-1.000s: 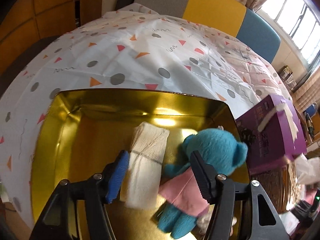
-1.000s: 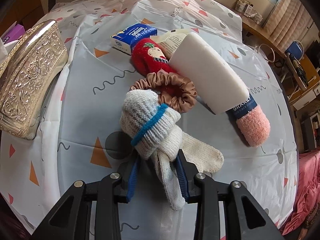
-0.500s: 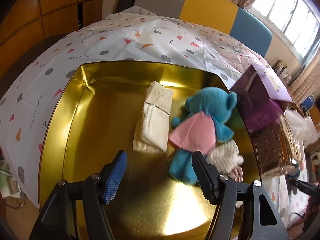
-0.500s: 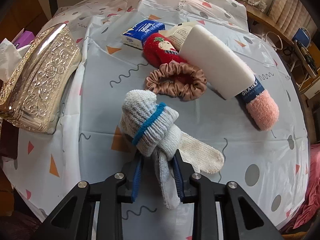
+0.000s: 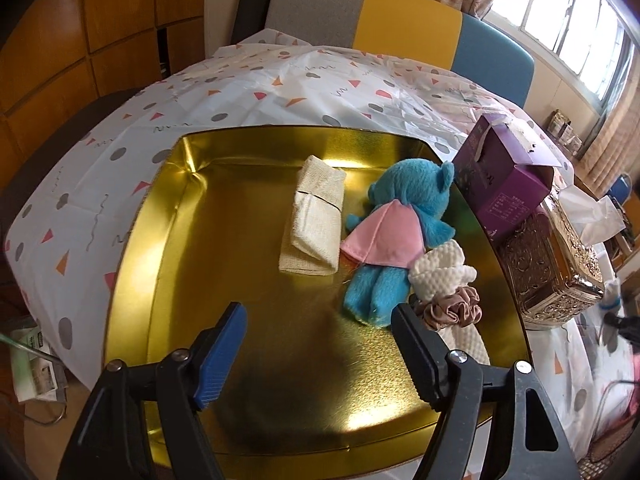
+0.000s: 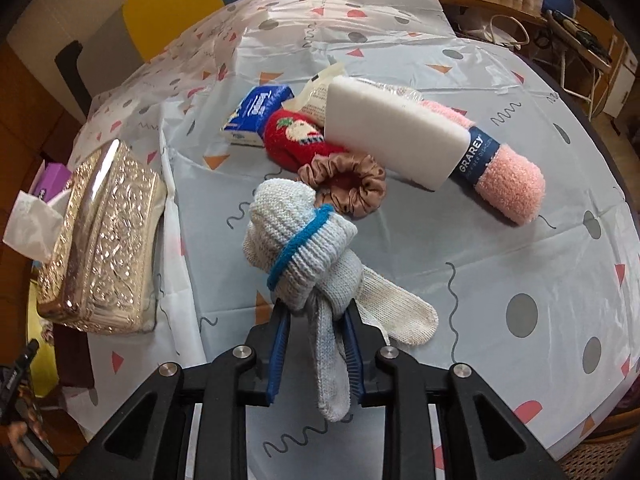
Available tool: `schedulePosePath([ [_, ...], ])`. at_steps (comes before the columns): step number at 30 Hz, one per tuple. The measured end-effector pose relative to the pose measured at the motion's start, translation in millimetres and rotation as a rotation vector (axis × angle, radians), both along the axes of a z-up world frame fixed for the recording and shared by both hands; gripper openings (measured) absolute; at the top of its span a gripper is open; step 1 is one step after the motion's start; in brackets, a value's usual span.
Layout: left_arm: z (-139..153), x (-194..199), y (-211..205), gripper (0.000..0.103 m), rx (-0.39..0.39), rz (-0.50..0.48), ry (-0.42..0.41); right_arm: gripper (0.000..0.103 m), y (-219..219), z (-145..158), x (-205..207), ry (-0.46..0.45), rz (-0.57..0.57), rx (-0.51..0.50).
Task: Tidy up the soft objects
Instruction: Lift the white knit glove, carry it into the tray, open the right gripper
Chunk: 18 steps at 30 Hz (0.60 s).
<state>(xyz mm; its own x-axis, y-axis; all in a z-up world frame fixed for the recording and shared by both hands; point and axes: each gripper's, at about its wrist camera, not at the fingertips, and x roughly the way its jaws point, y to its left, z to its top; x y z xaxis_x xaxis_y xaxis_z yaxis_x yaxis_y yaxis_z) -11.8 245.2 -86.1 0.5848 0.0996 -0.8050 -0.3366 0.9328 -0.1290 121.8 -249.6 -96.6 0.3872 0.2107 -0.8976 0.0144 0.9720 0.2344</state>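
Knitted gloves (image 6: pixel 304 248) in right gripper (image 6: pixel 316 320)

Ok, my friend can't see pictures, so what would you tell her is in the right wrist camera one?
The right tool is shut on a knotted pale knit sock with a blue stripe, above a patterned tablecloth. Behind it lie a brown satin scrunchie, a red sock, a white sponge block and a fuzzy pink cloth roll.
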Motion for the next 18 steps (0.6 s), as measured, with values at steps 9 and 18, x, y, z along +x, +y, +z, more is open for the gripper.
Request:
schedulePosePath([
  [9, 6, -12, 5, 0.079, 0.017, 0.021, -0.017, 0.025, 42, 70, 31, -0.148, 0.027, 0.035],
  [18, 7, -24, 18, 0.079, 0.006, 0.052, -0.028, 0.025, 145, 136, 78, -0.258, 0.174, 0.037],
])
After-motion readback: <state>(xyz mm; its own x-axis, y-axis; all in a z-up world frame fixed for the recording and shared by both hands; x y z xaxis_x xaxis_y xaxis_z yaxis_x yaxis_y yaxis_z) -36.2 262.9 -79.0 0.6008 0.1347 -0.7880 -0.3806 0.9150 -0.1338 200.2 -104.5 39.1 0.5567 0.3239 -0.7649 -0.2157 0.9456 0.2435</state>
